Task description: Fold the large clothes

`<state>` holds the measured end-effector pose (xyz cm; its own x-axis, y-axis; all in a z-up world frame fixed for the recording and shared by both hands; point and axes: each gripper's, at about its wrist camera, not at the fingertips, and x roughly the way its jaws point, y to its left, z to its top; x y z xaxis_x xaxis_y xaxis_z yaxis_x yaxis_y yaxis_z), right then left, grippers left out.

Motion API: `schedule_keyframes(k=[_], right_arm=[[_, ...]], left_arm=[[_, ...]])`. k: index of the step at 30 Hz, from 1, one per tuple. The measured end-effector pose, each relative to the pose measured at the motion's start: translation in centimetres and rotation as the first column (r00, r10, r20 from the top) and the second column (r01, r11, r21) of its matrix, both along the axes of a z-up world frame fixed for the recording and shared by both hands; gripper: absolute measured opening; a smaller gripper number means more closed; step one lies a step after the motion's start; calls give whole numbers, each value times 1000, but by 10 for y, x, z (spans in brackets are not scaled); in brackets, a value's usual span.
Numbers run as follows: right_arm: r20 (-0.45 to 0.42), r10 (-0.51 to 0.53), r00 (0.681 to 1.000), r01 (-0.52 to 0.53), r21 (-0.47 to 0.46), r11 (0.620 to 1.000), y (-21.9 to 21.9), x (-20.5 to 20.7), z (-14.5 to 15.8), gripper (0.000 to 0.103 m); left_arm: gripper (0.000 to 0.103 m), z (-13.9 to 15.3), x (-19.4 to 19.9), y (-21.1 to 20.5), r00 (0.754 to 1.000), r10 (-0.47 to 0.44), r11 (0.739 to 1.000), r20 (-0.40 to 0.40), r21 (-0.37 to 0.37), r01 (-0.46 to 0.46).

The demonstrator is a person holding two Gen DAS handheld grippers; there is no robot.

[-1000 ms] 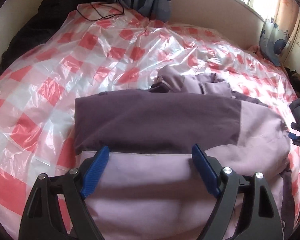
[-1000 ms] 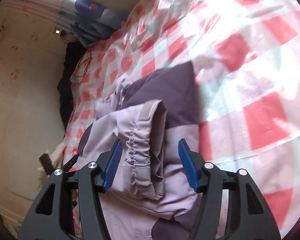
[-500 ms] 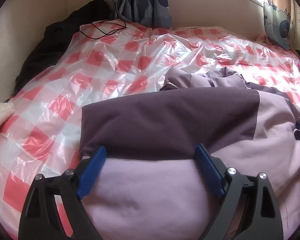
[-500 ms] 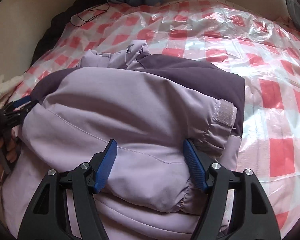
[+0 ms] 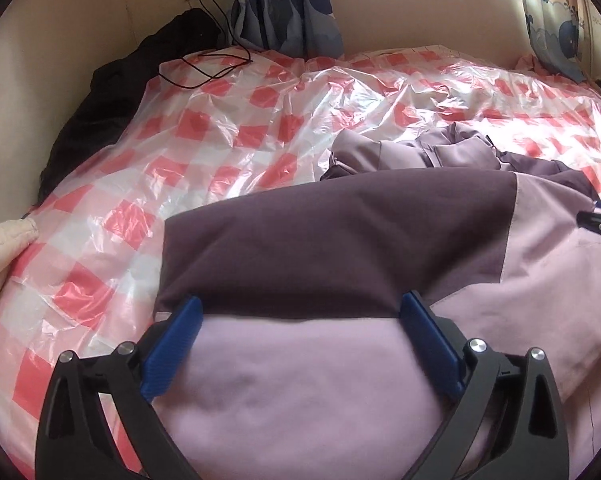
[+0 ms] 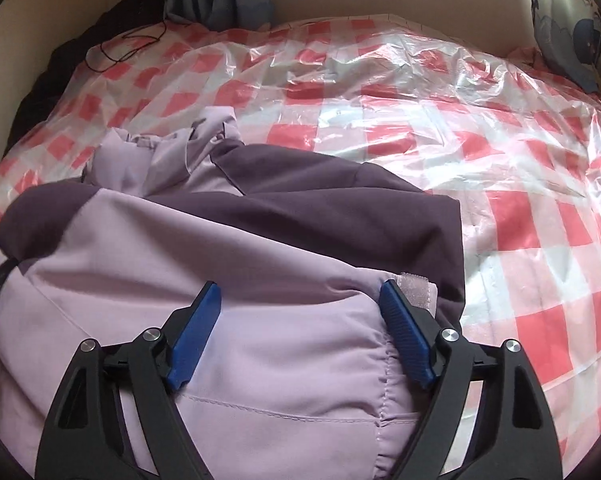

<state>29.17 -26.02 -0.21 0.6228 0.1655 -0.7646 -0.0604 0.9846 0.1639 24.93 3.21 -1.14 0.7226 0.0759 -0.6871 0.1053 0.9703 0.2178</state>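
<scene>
both tools' jaws are opening over the lilac-and-purple jacket (image 5: pixel 340 248) on the checked plastic sheet (image 5: pixel 204 148): left tool (image 5: pixel 300 312) wide, right tool (image 6: pixel 300 298) wide, neither gripping fabric.

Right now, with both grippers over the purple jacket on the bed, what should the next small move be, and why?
Probably lift both grippers clear of the jacket. The left gripper and right gripper are both opening, fabric bulging between their jaws but not pinched. The sleeve cuff already lies folded across the body, so this fold looks placed.
</scene>
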Motion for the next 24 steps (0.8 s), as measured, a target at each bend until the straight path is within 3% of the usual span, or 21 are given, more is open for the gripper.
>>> schedule_keyframes(k=[3, 5, 7, 9, 10, 12, 14, 19, 22, 24], right_arm=[[131, 16, 991, -18, 17, 1000, -3, -38, 39, 78], [173, 33, 984, -36, 14, 999, -7, -65, 52, 78], [153, 34, 988, -35, 2, 999, -12, -82, 47, 78], [34, 38, 999, -37, -21, 999, -17, -79, 16, 81], [-29, 55, 998, -55, -1, 998, -19, -73, -4, 82], [-64, 47, 997, -42, 80, 996, -29, -67, -19, 83], [-37, 16, 999, -12, 95, 995, -30, -79, -1, 83], [70, 82, 994, -85, 37, 996, -7, -153, 46, 83], [57, 104, 993, -103, -11, 995, 1, -194, 47, 83], [-33, 122, 992, -122, 0, 993, 5, -209, 28, 93]], left_arm=[[95, 14, -21, -4, 995, -14, 999, 102, 49, 9], [95, 16, -33, -6, 990, -32, 998, 136, 62, 24], [96, 13, -40, -8, 989, -48, 998, 137, 54, 41], [96, 0, -37, -11, 994, -67, 997, 90, 51, 63], [96, -7, -33, -12, 996, -69, 997, 60, 48, 66], [96, -11, -34, -13, 997, -59, 997, 58, 56, 56], [96, -1, -45, -16, 996, -46, 996, 73, 74, 41], [96, 30, -100, -21, 983, -95, 988, 160, 137, 73], [96, 46, -139, -18, 977, -120, 982, 176, 163, 91], [96, 53, -165, -10, 978, -123, 984, 166, 152, 98]])
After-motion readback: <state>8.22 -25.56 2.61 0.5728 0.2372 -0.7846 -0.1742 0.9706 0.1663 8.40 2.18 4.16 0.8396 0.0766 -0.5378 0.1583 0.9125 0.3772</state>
